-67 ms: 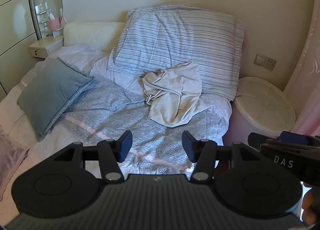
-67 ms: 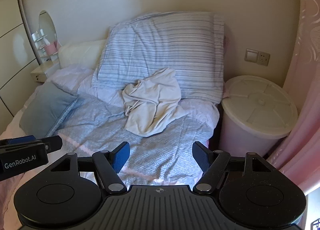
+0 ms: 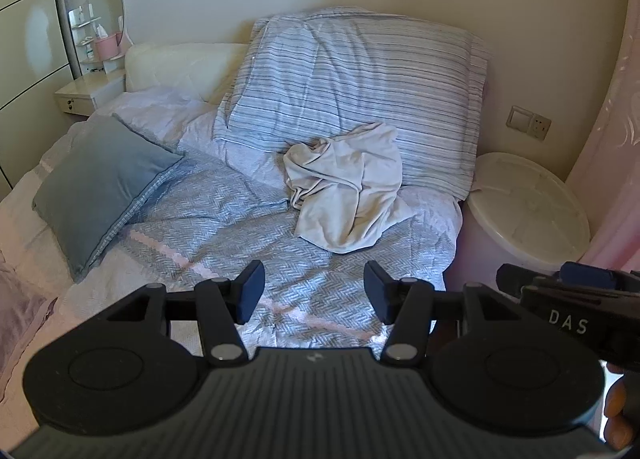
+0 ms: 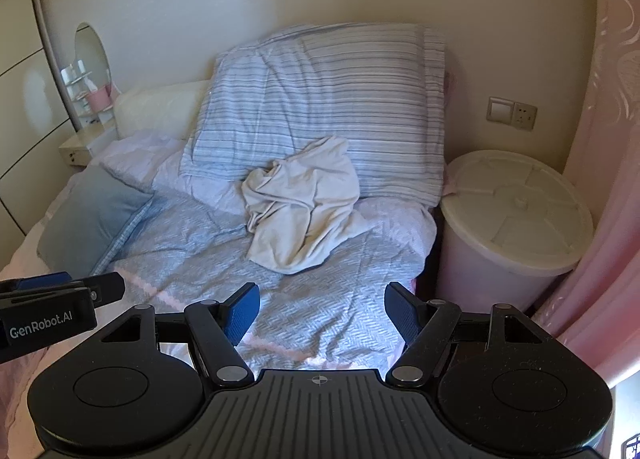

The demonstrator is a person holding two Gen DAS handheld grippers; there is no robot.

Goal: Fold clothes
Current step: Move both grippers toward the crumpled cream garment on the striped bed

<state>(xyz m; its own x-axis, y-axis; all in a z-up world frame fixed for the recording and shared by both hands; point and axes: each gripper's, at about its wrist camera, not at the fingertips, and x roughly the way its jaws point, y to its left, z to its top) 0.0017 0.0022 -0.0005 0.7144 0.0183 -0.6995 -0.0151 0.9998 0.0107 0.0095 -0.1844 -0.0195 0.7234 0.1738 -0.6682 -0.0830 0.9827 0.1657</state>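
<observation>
Left wrist view: crumpled cream garment (image 3: 346,187), folds unreadable; both tools (image 3: 314,291) (image 4: 322,309) wide apart, empty.

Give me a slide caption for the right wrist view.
Open right claw faces a crumpled white garment on the bed, below a striped pillow; left claw alongside.

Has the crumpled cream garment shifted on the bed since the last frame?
No. The cream garment lies in the same crumpled heap against the striped pillow, beside the white bin, untouched by either gripper.
</observation>
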